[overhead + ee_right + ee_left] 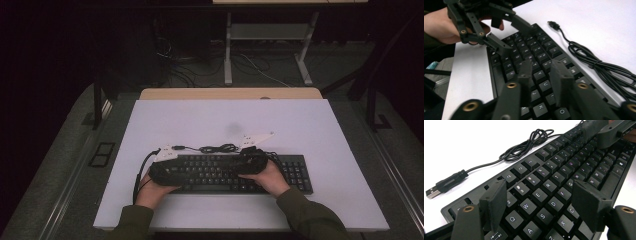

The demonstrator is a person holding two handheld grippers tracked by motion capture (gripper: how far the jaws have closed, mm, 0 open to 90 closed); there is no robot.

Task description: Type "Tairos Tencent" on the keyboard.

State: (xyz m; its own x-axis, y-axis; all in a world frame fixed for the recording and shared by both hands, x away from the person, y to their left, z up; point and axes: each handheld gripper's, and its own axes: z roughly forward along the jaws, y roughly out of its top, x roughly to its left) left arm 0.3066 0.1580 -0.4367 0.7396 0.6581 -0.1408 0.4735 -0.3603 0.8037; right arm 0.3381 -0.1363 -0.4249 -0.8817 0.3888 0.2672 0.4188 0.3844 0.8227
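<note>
A black keyboard (210,173) lies along the near side of the white table (200,120). Its coiled black cable (217,148) rests just behind it, and the USB plug (434,191) lies loose on the table. My left gripper (170,172) hovers over the keyboard's left end, its jaws wide apart above the Q, W, E keys (539,190) with nothing between them. My right gripper (244,164) is over the middle keys. Its jaws (541,67) stand a narrow gap apart and hold nothing. The left gripper (515,40) shows in the right gripper view, open.
The keyboard's number pad (297,172) extends to the right of my right hand. Bare white table lies behind the cable (596,65) and in front of the keyboard. Beyond the table's far wooden edge (230,93) stand a desk frame (228,50) and floor cables.
</note>
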